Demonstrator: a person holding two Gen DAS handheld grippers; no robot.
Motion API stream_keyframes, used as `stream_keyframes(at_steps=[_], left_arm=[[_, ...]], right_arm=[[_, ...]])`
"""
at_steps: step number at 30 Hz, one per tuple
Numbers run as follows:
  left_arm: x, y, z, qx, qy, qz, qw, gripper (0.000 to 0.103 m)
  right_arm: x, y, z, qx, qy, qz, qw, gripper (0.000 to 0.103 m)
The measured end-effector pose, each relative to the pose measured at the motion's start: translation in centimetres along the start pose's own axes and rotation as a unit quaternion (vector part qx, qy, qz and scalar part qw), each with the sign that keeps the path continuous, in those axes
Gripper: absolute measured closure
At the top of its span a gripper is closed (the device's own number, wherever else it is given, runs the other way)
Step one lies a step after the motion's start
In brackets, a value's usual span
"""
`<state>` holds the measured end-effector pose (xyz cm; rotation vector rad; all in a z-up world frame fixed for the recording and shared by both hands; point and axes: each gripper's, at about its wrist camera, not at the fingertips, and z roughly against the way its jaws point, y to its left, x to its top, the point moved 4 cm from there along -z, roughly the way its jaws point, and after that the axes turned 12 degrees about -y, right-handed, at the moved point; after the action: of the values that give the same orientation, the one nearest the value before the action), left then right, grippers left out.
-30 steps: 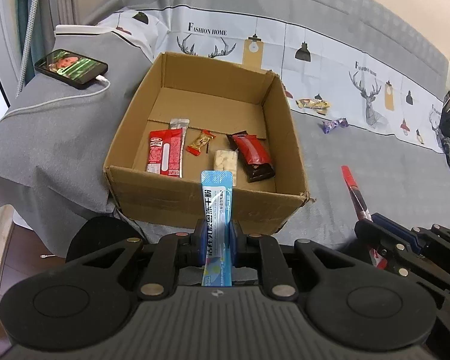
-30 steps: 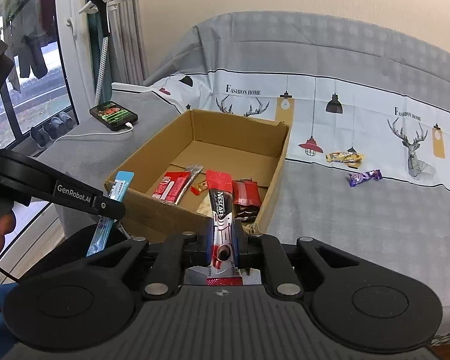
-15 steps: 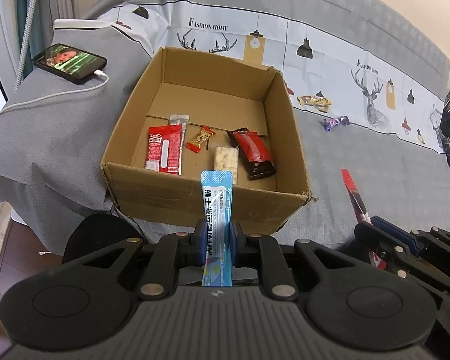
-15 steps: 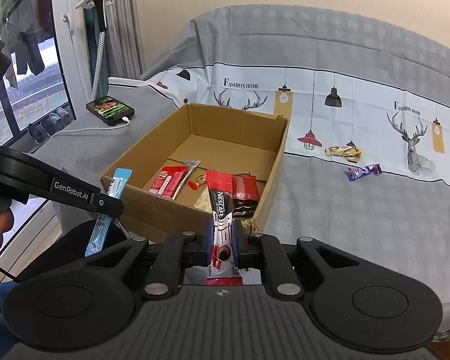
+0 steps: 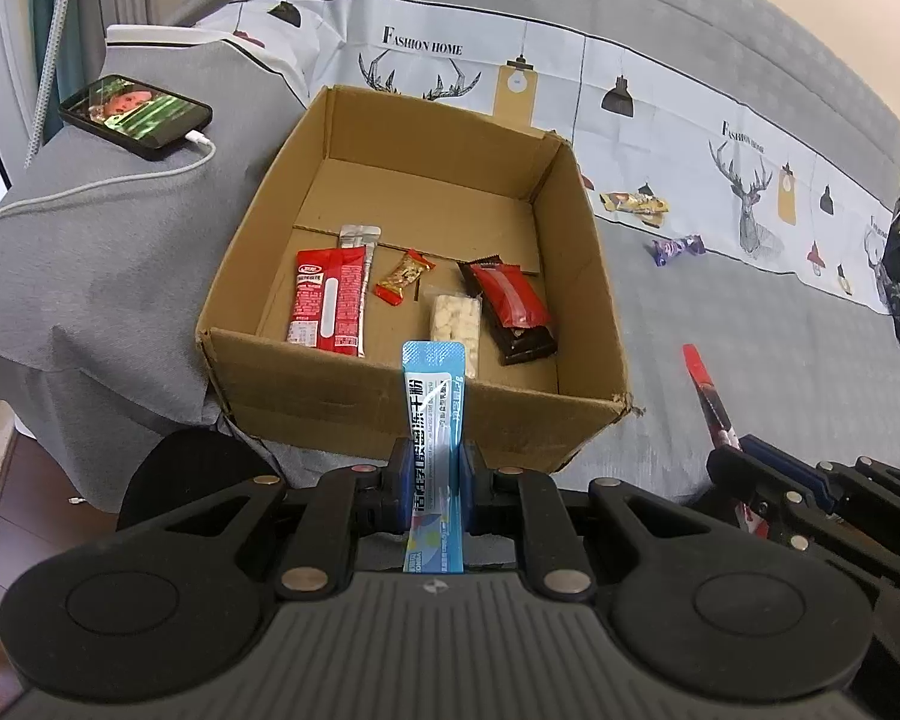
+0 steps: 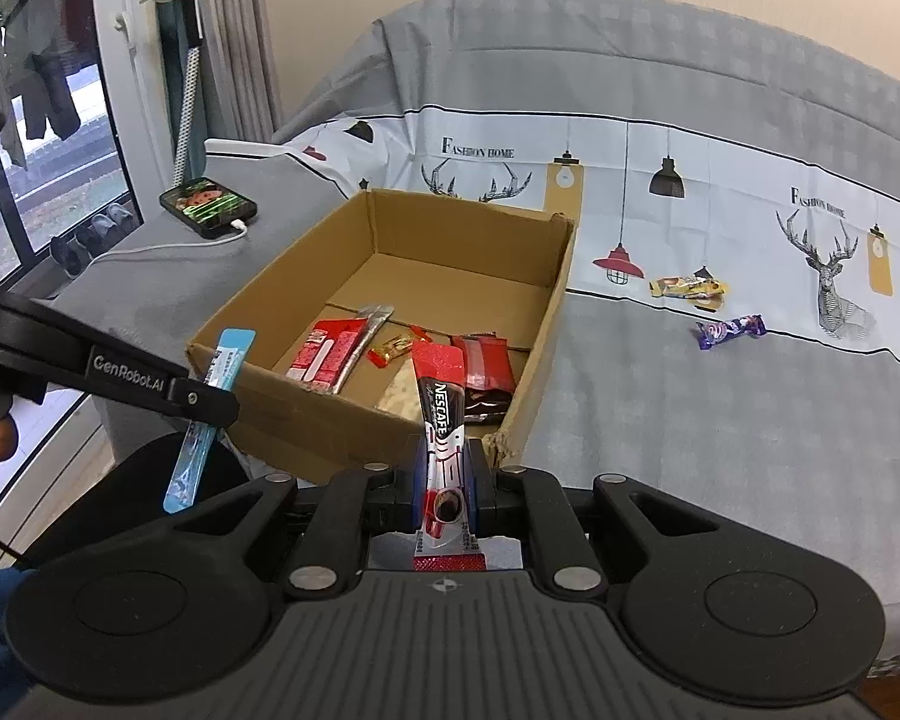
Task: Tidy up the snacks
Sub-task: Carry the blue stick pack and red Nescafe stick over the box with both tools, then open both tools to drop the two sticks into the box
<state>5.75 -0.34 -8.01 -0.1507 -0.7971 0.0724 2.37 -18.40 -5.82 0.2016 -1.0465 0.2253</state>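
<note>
Each tool is clamped on a sachet near the cardboard box's (image 5: 354, 387) near edge, left tool (image 5: 433, 474) on the blue sachet (image 5: 433, 420), right tool (image 6: 447, 480) on the coffee stick (image 6: 444, 420), seemingly for dropping in.

Grey-covered bed (image 5: 720, 324) with cardboard box (image 5: 390, 396), phone (image 5: 135, 116), yellow candy (image 5: 633, 202), purple candy (image 5: 678, 249)
</note>
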Motion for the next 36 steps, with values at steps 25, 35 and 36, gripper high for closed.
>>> stream_keyframes(at_steps=[25, 35, 36], left_arm=[[8.6, 3.1, -8.8, 0.025, -0.008, 0.000, 0.9997, 0.086], [8.4, 4.1, -14.1, 0.035, 0.029, -0.005, 0.9990, 0.086], [8.3, 4.2, -14.6, 0.036, 0.034, -0.005, 0.9988, 0.086]], right_arm=[[4.6, -1.3, -11.4, 0.008, 0.018, -0.009, 1.000, 0.089], [3.6, -1.7, -16.3, 0.012, 0.054, -0.016, 0.998, 0.089], [3.4, -1.6, -16.8, 0.014, 0.058, -0.016, 0.998, 0.089]])
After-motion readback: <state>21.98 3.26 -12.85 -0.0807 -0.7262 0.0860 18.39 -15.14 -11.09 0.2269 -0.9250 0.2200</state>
